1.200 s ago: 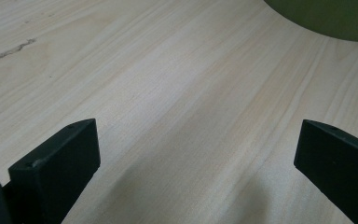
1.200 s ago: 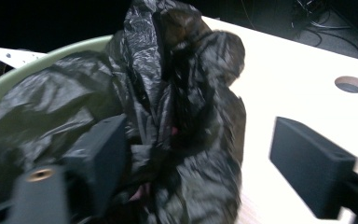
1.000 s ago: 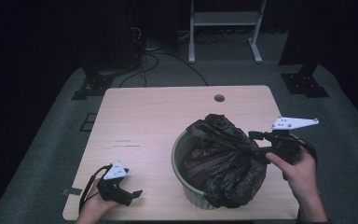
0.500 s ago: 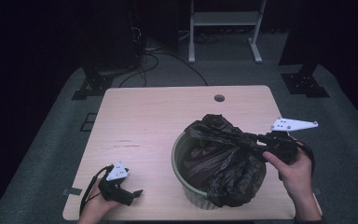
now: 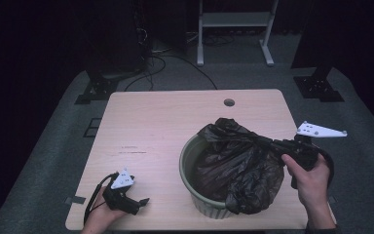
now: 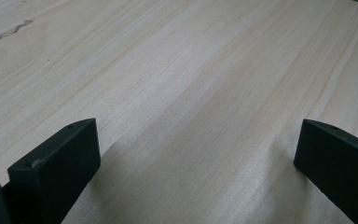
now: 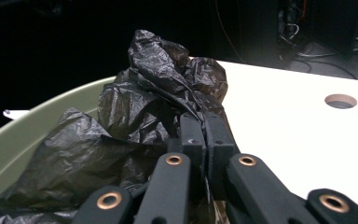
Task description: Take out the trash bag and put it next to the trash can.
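Two grippers are working this table, and yours on the right, the right gripper, is now pinching the black bin bag; its jaws have just been closing, with a fold of the plastic between them. That pinch is giving you the hold needed to pull the bag's edge outward, by my reading. The bag is sitting in the green bin at the table's near right, spilling over the front rim, its stretched fold running lengthwise toward your right hand. Your left gripper is resting near the front left corner, jaws spread over bare wood.
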`<action>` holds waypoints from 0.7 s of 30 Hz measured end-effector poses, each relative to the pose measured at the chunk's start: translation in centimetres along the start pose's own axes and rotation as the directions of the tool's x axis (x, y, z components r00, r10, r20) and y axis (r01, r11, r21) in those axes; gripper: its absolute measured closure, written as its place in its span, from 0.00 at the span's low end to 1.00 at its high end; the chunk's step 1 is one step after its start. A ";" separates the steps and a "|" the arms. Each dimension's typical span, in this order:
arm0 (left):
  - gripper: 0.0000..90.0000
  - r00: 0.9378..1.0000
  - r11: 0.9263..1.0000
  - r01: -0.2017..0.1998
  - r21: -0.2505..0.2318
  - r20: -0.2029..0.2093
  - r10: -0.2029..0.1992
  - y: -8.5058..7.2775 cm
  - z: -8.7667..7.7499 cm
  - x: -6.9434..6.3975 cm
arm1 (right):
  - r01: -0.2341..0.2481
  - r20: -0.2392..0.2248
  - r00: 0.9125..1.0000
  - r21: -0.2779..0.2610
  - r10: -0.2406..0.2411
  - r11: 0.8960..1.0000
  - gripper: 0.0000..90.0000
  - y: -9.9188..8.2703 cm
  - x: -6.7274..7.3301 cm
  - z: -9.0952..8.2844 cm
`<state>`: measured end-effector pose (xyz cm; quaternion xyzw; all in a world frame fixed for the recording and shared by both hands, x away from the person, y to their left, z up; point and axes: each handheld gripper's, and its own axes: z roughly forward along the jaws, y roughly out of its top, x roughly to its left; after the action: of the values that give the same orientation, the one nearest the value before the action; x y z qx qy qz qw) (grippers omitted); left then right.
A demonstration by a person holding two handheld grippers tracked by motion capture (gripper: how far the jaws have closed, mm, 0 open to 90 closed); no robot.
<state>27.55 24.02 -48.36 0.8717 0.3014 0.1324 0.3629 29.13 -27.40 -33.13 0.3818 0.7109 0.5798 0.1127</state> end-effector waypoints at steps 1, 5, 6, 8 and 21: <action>0.00 1.000 1.000 0.000 0.000 0.000 0.000 0.0 0.0 0.0 | 0.002 -0.002 1.000 -0.001 -0.002 1.000 1.00 0.0 0.0 0.0; 0.00 1.000 1.000 0.000 0.000 0.000 0.000 0.0 0.0 0.0 | 0.006 -0.009 1.000 -0.033 -0.007 0.999 1.00 0.1 0.0 -0.1; 0.00 1.000 1.000 0.000 0.000 0.000 0.000 0.0 0.0 0.0 | 0.011 -0.008 1.000 -0.041 -0.011 0.999 1.00 0.2 0.0 -0.2; 0.00 1.000 1.000 0.000 -0.001 0.000 0.000 0.0 0.0 0.0 | 0.014 -0.012 1.000 -0.054 -0.015 0.998 1.00 0.6 0.0 -0.4; 0.00 1.000 1.000 0.001 -0.001 -0.001 -0.001 0.0 0.0 0.0 | 0.036 -0.014 0.999 -0.141 -0.039 0.989 1.00 3.3 -0.1 -1.3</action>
<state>27.54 24.01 -48.36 0.8713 0.3021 0.1329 0.3632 29.75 -28.31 -29.79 0.3545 0.6761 0.6296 0.1444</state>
